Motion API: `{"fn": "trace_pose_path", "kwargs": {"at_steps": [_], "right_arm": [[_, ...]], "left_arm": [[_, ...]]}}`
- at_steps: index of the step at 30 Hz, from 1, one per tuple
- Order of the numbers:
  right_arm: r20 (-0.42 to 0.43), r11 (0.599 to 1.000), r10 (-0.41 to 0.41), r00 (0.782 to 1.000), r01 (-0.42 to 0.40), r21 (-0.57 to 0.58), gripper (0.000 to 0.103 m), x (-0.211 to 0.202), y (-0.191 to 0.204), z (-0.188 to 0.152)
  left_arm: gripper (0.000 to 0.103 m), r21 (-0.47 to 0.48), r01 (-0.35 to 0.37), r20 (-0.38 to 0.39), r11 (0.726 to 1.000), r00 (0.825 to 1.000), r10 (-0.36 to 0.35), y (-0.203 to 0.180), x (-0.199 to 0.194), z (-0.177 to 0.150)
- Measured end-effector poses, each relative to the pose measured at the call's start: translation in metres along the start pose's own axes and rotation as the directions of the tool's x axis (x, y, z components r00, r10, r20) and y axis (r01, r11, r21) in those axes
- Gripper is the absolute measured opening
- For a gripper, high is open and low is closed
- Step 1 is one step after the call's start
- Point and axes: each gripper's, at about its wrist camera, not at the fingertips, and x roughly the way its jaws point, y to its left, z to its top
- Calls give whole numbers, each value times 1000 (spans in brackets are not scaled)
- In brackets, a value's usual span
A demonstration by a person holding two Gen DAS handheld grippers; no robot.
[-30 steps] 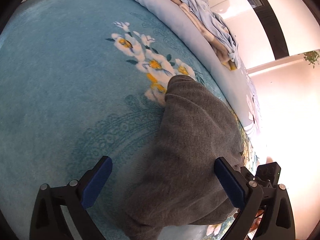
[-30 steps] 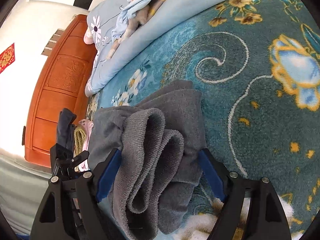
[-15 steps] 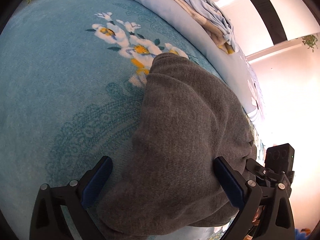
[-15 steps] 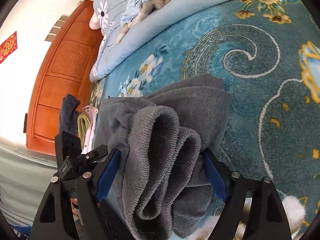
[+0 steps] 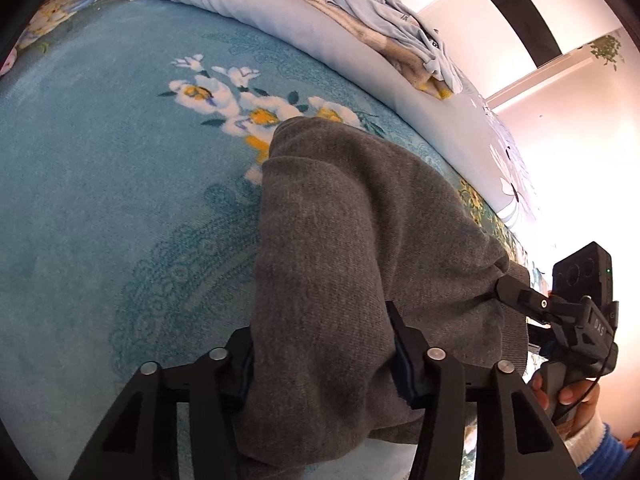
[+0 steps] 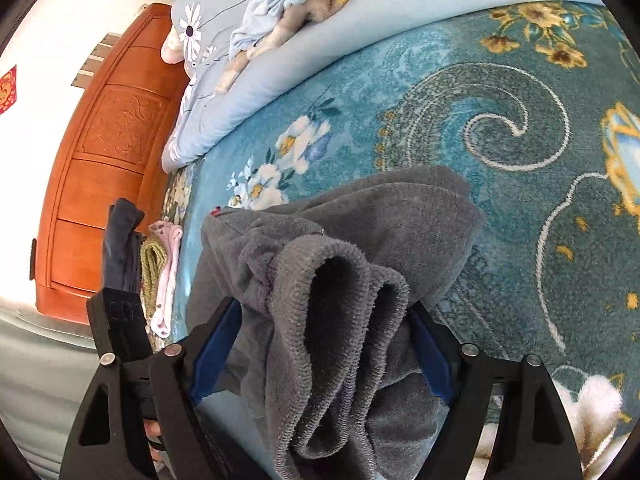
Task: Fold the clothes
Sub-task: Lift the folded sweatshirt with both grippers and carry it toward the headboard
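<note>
On bed, 6 o'clock of both views: grey garment (image 5: 340, 280) bunched into thick bundle. Left gripper (image 5: 324, 364) closing on it; right gripper (image 6: 324, 344) closing w/ rolled end between fingers. Fold nearly done, prob; stacking beside folded pile (image 6: 160, 272) at 9 o'clock left.

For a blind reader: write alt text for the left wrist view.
The left tool is closing on a bunched grey garment lying on a teal floral blanket. The right tool reaches the garment's far side.
</note>
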Motion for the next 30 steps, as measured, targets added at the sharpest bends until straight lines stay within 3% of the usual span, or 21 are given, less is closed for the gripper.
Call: {"fn": "trace_pose_path", "kwargs": {"at_steps": [4, 9, 14, 17, 21, 25, 27, 30], "right_arm": [[-9, 1000, 9, 1000, -10, -27, 58, -3, 17, 6], [-51, 992, 53, 997, -59, -114, 54, 6, 57, 15], [-98, 956, 167, 981, -185, -229, 53, 25, 126, 42], [-149, 905, 249, 957, -285, -317, 53, 42, 189, 64], [-255, 805, 345, 903, -425, -414, 53, 76, 292, 89], [-379, 690, 398, 835, -545, -477, 53, 119, 408, 95], [-434, 628, 391, 812, -580, -519, 53, 141, 470, 91], [-491, 570, 370, 789, -610, -551, 53, 181, 552, 84]], "left_arm": [[46, 6, -6, 58, 1000, 998, 6, -1, -21, 2], [46, -36, -9, 165, 999, 986, 15, 10, -66, 8], [47, -110, -22, 318, 994, 947, 56, 37, -136, 23], [47, -172, -8, 432, 985, 898, 83, 56, -188, 35], [47, -196, -27, 569, 980, 811, 136, 80, -272, 51], [47, -222, -77, 676, 972, 706, 210, 106, -350, 70], [46, -277, -77, 713, 958, 652, 259, 130, -381, 76], [46, -373, -20, 748, 927, 585, 314, 178, -414, 79]]}}
